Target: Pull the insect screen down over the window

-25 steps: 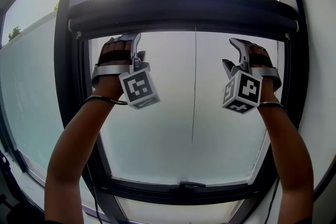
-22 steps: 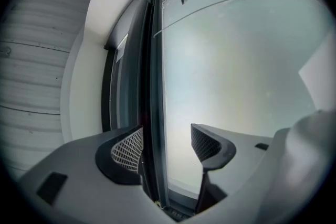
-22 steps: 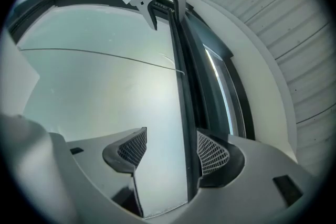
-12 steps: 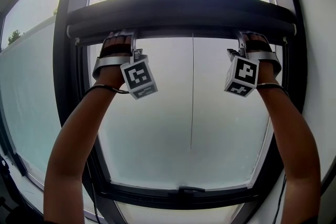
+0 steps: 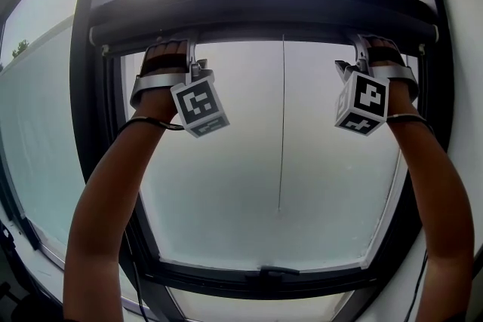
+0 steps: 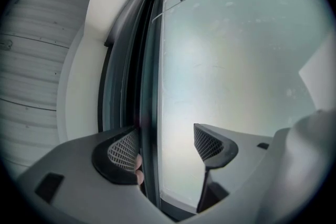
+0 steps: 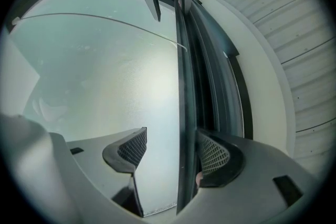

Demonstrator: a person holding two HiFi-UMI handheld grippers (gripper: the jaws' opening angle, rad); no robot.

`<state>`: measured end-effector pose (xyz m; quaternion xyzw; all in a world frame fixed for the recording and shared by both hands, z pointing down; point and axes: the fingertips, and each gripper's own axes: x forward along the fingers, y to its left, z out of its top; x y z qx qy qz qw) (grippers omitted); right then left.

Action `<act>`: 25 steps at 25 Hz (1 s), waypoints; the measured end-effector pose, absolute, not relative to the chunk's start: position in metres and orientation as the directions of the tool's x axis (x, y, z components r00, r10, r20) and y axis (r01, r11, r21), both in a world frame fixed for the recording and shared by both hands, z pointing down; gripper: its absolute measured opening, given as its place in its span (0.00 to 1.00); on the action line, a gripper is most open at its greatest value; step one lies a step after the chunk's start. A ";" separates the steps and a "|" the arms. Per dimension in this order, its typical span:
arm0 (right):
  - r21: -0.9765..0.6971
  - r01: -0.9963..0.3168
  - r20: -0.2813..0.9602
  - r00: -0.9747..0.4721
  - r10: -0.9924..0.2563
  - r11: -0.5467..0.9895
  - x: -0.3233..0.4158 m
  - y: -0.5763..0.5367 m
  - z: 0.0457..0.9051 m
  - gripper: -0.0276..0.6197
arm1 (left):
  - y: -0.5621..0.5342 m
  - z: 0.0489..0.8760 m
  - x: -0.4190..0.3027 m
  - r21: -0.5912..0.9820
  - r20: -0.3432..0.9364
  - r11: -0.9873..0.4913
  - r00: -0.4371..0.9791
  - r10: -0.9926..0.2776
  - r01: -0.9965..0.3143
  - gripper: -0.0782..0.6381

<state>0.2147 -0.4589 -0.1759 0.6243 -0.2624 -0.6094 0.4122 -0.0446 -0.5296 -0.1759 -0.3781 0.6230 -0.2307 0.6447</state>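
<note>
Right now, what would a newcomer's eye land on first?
The dark screen bar arches across the top of the window. The left gripper, jaws just opened wider, and the right gripper both straddle its edge, open. A thin cord hangs mid-pane.

- In the head view I lose the jaw tips of the left gripper [image 6: 168,144] and the right gripper [image 7: 172,150]: both go up behind the dark screen housing [image 5: 264,4].
- The left forearm [image 5: 98,222] and the right forearm [image 5: 438,222] are cut off by the bottom edge.
- In each gripper view I cannot tell whether the outer pad touches the pull bar [image 6: 149,86]. A bit of finger [image 6: 138,169] shows half hidden behind that pad.
- The fitting on the lower frame [image 5: 264,268] is too small and dark to name.
</note>
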 end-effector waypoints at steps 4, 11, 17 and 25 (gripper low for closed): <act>0.851 0.164 -0.520 0.127 -0.845 -0.499 0.213 -0.459 -0.173 0.47 | -0.529 -0.173 -0.047 -0.793 -0.607 0.589 0.116 -0.786 -0.153 0.53; 0.887 0.162 -0.454 0.134 -0.881 -0.432 0.213 -0.457 -0.157 0.48 | -0.528 -0.160 -0.046 -0.829 -0.556 0.539 0.113 -0.824 -0.150 0.53; 0.897 0.149 -0.435 0.130 -0.891 -0.416 0.214 -0.459 -0.132 0.49 | -0.529 -0.133 -0.044 -0.855 -0.514 0.492 0.129 -0.848 -0.164 0.54; 0.917 0.150 -0.387 0.119 -0.914 -0.369 0.214 -0.457 -0.095 0.49 | -0.530 -0.095 -0.046 -0.882 -0.467 0.448 0.147 -0.872 -0.146 0.54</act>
